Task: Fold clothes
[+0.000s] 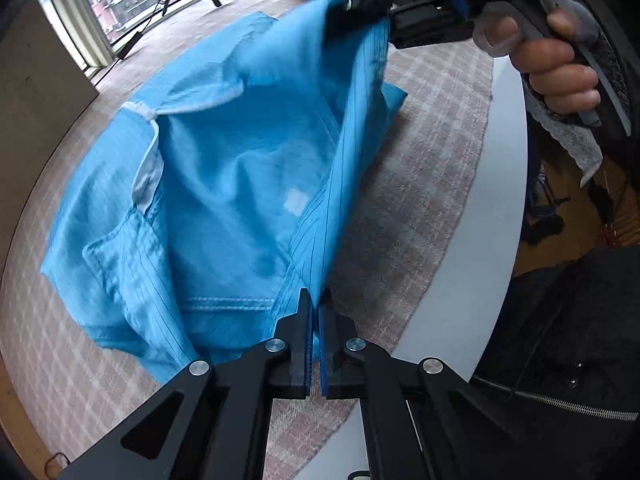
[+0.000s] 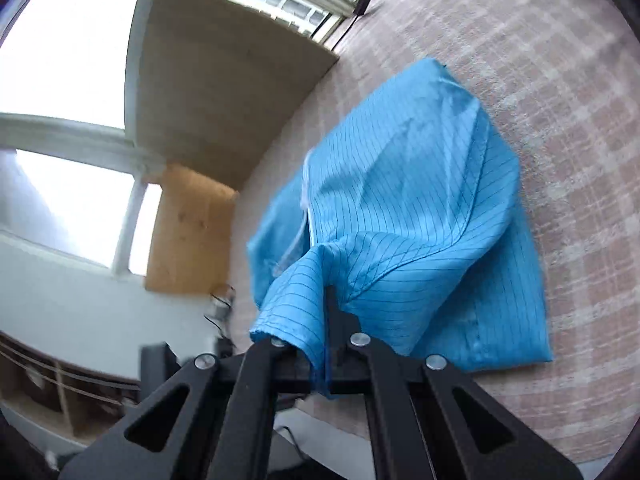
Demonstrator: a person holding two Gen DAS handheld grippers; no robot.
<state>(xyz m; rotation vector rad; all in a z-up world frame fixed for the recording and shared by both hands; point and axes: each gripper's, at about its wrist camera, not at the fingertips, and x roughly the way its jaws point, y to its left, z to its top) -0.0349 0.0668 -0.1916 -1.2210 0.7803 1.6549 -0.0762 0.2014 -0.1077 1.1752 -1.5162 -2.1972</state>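
Evidently mid-fold: left gripper [image 1: 315, 312] clamped tight on blue garment [image 1: 224, 184] hem, right gripper [image 2: 329, 320] pinching another edge, lifting one flap clear; remainder lies on checked tablecloth [image 1: 420, 200]

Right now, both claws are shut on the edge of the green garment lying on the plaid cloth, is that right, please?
Nearly: the garment is blue, not green. Both wrist views show the blue pinstriped garment on the plaid cloth, with the left claw and the right claw each shut on its edge.
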